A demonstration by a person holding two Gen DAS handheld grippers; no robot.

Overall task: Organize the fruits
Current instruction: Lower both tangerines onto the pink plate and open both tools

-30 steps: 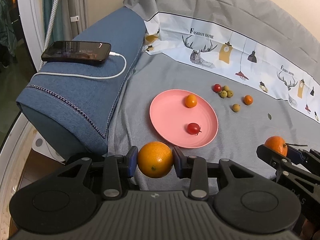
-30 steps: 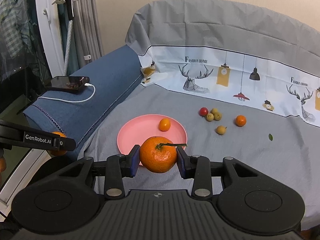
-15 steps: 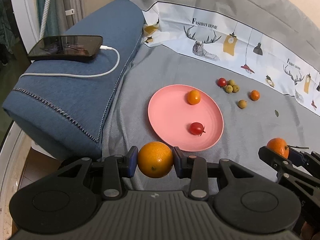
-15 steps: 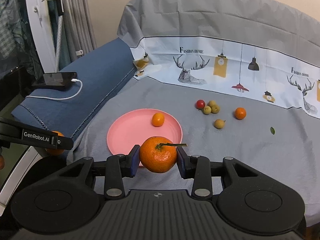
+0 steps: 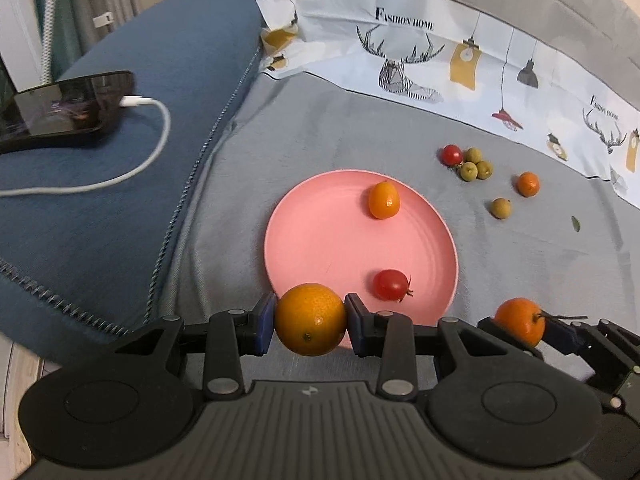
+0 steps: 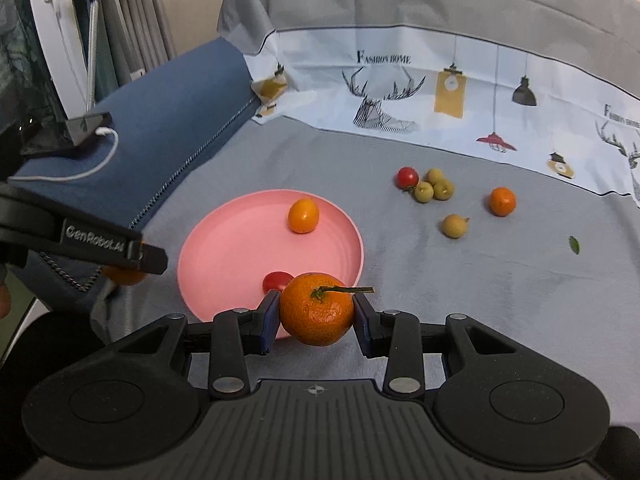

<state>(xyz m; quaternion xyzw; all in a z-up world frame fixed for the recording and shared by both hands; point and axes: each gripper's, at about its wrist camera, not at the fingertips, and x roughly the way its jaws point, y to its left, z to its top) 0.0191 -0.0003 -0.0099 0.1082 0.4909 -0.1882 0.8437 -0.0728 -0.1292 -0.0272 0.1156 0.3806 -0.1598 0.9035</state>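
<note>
Left gripper point(image 5: 310, 320) clamped on smooth orange point(image 5: 310, 319), held at near rim of pink plate point(image 5: 320, 240), apparently for drop-off. Right gripper point(image 6: 316, 314) clamped on stemmed tangerine point(image 6: 316, 309), likewise at near rim. On plate: cherry tomato point(image 5: 391, 285), kumquat point(image 5: 384, 200). Beyond, loose on grey cloth point(image 5: 520, 264): tomato, olive-green fruits point(image 5: 476, 165), small orange fruit point(image 5: 528, 184), awaiting collection. Far left: phone point(image 5: 64, 108) on blue cushion.

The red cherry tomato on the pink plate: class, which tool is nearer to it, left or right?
Right, though only narrowly. The right tool, shut on a stemmed tangerine, sits just in front of the cherry tomato. The left tool, holding an orange, is at the plate's near-left rim.
</note>
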